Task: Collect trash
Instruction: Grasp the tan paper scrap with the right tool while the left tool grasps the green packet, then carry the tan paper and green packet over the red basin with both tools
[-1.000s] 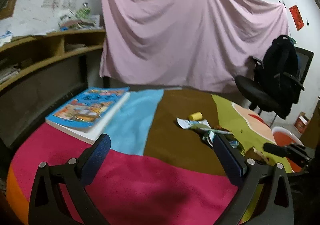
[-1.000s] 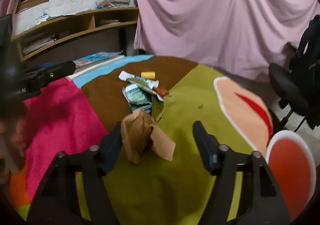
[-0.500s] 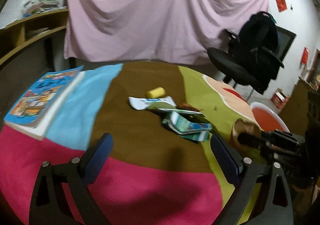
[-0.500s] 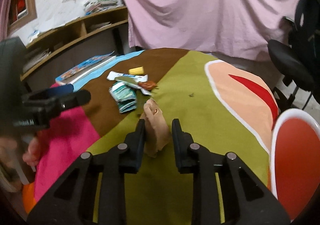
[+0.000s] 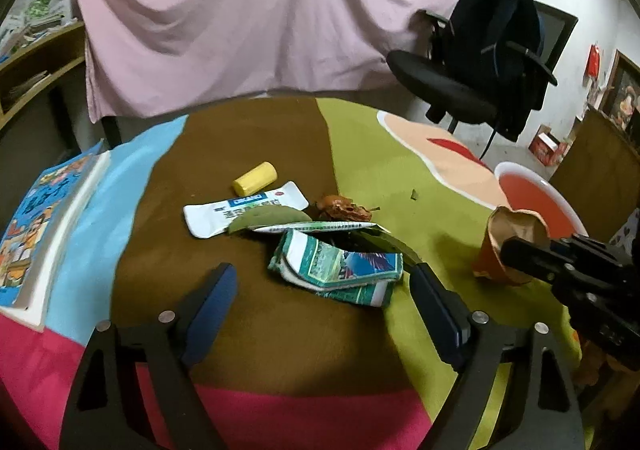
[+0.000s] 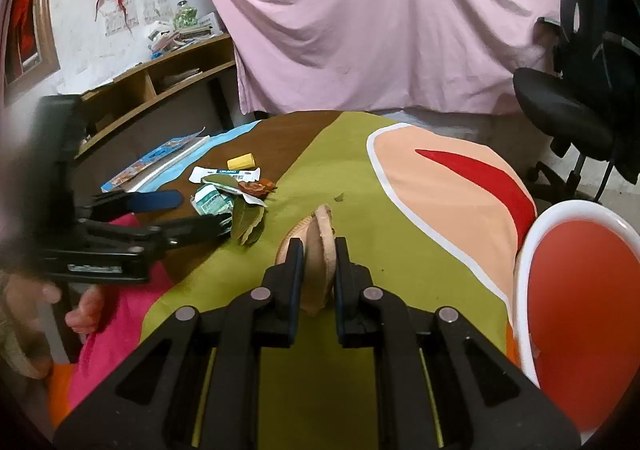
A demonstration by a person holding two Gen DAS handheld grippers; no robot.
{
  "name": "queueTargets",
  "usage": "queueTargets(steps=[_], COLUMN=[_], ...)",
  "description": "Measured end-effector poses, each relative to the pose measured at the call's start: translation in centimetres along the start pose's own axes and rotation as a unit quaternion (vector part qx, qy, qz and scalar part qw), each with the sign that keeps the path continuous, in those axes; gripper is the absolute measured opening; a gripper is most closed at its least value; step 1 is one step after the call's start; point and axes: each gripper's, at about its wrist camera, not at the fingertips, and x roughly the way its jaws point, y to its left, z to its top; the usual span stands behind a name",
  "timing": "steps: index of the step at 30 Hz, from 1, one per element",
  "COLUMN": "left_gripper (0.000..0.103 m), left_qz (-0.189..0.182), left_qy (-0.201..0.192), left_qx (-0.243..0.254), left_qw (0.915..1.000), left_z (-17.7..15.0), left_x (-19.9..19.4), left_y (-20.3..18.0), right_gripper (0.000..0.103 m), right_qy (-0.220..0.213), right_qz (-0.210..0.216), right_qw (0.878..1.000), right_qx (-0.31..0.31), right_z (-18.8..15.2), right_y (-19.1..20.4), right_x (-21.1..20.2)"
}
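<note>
At nine o'clock in the left wrist view we see a picture book (image 5: 38, 226) on the patchwork table cover (image 5: 256, 130). Toward the centre lie a yellow cylinder (image 5: 256, 178), a white sachet (image 5: 240, 212), a leaf (image 5: 268, 219) and a green wrapper (image 5: 340, 266). Our left gripper (image 5: 320, 298) stands wide, its jaws just narrowing, the wrapper between them but untouched. At three o'clock our right gripper (image 6: 316, 264), having just closed, pinches a crumpled brown paper (image 6: 318, 250) above the green patch. At four o'clock in the right wrist view sits a red bin (image 6: 576, 314).
</note>
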Motion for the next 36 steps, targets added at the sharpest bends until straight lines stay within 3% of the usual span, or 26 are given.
queueTargets(steps=[3, 7, 17, 24, 30, 36], left_gripper=[0.081, 0.061, 0.052, 0.05, 0.05, 0.05], left_qz=[0.003, 0.01, 0.027, 0.031, 0.029, 0.019], left_qy=[0.005, 0.011, -0.017, -0.062, -0.111, -0.164], left_qx=[0.007, 0.016, 0.017, -0.032, -0.063, -0.062], left_qw=[1.0, 0.9998, 0.9994, 0.9971, 0.9914, 0.9843], left_z=[0.2, 0.2, -1.2, -2.7, -2.6, -1.2], left_x=[0.6, 1.1, -0.8, -4.1, -6.7, -8.9], left_y=[-0.2, -0.4, -1.2, -1.0, -1.8, -3.7], right_gripper=[0.044, 0.044, 0.044, 0.044, 0.043, 0.043], right_qy=[0.0, 0.004, 0.005, -0.011, -0.053, -0.151], right_qz=[0.003, 0.005, 0.009, 0.004, -0.003, -0.026], right_qw=[1.0, 1.0, 1.0, 1.0, 0.999, 0.988], right_qx=[0.001, 0.002, -0.005, -0.021, -0.013, -0.009], right_z=[-0.1, -0.1, -0.2, -0.2, -0.4, -0.5], right_y=[0.1, 0.1, 0.4, 0.9, 0.4, 0.3], right_x=[0.0, 0.2, 0.1, -0.4, -2.0, -6.0])
